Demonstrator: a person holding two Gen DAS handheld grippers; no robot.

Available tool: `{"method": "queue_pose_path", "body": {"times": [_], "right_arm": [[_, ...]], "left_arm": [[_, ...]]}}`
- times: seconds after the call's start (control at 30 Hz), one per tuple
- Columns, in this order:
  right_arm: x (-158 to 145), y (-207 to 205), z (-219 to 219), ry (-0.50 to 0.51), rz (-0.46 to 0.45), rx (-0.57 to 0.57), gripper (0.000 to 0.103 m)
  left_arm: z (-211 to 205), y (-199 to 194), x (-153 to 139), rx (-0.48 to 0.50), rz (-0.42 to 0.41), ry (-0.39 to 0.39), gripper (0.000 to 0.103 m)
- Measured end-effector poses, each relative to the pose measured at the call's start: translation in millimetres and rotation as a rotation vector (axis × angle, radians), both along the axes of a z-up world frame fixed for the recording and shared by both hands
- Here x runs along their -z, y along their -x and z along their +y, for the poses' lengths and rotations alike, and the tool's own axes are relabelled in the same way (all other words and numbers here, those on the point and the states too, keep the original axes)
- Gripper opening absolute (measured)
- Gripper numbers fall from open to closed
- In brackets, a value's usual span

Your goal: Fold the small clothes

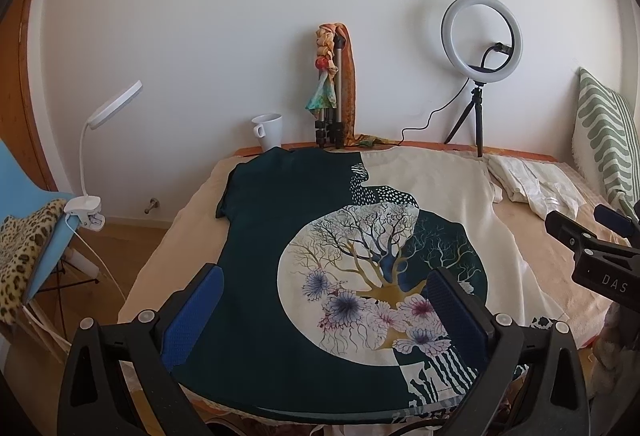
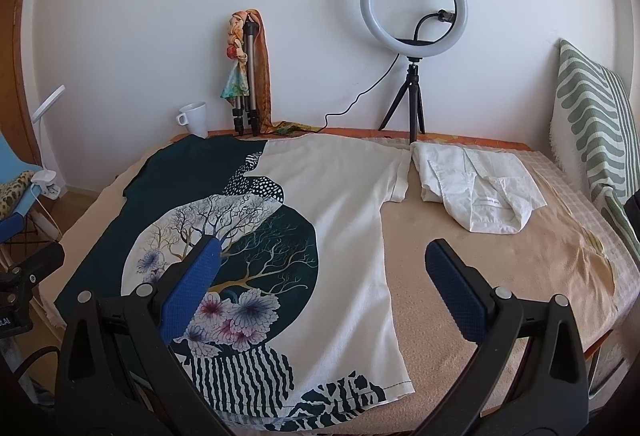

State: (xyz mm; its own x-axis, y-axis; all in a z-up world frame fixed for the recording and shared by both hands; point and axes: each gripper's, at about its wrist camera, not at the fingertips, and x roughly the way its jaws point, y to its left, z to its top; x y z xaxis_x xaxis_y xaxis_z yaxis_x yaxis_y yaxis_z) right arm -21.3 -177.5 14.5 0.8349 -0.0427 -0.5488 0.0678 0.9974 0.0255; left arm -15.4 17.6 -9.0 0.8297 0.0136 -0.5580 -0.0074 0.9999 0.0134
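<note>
**Shirt spread flat, both grippers wide and empty**

Here, through the left wrist camera, I see my left gripper (image 1: 324, 290) hovering above the near hem of the printed T-shirt (image 1: 280, 236), its blue-padded fingers (image 1: 200, 310) spread far apart with nothing between them. The shirt lies flat on the beige blanket (image 1: 168, 248), dark teal on the left half, cream on the right, with a tree-and-flower print in the middle. A white mug (image 1: 269, 130), a folded tripod (image 1: 332, 96) draped in scarves and a ring light (image 1: 482, 32) stand along the wall. My right gripper pokes in at the right edge (only part of it shows).

Through the right wrist camera, my right gripper (image 2: 323, 268) is likewise splayed and holds nothing; it hangs over the shirt's right side edge (image 2: 348, 220). A folded white garment (image 2: 476, 192) rests on the blanket just beside the cream sleeve. A green-striped cushion (image 2: 592, 116) leans at the far right.
</note>
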Motion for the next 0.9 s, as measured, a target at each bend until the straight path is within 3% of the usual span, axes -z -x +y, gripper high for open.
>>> {"method": "queue_pose_path", "body": {"times": [0.9], "right_arm": [[1.6, -2.9, 3.4, -0.01, 0.0, -0.009, 0.103]], "left_arm": [[-1.4, 4.0, -3.1, 0.0, -0.02, -0.018, 0.102]]}}
